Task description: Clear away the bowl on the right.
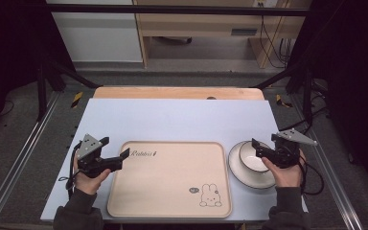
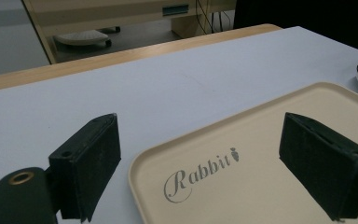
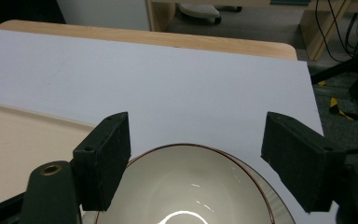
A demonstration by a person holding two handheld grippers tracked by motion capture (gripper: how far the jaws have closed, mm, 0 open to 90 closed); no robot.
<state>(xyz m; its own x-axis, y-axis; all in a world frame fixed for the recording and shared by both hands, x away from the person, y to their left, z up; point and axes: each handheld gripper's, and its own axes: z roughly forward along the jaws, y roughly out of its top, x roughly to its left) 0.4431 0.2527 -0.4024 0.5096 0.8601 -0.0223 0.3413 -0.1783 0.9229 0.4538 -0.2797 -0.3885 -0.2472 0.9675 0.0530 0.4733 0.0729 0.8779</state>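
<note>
**Grippers Positioned at Tray and Bowl**

The left gripper (image 1: 115,148) stands wide, its jaws straddling the near-left corner of the beige tray (image 1: 170,191) (marked "Rabbit") without pressing on it. The right gripper (image 1: 256,147) also stands wide, jaws hovering on either side of the white bowl (image 1: 250,159), holding nothing. The bowl sits on a white plate (image 1: 239,173), just beside the tray's right edge, on the counter (image 1: 172,120).

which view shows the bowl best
The high view: the whole bowl sits on its plate, right of the tray. The right gripper view shows its far rim and inside, cropped, between open jaws. The left gripper view catches a sliver of dish rim.
</note>
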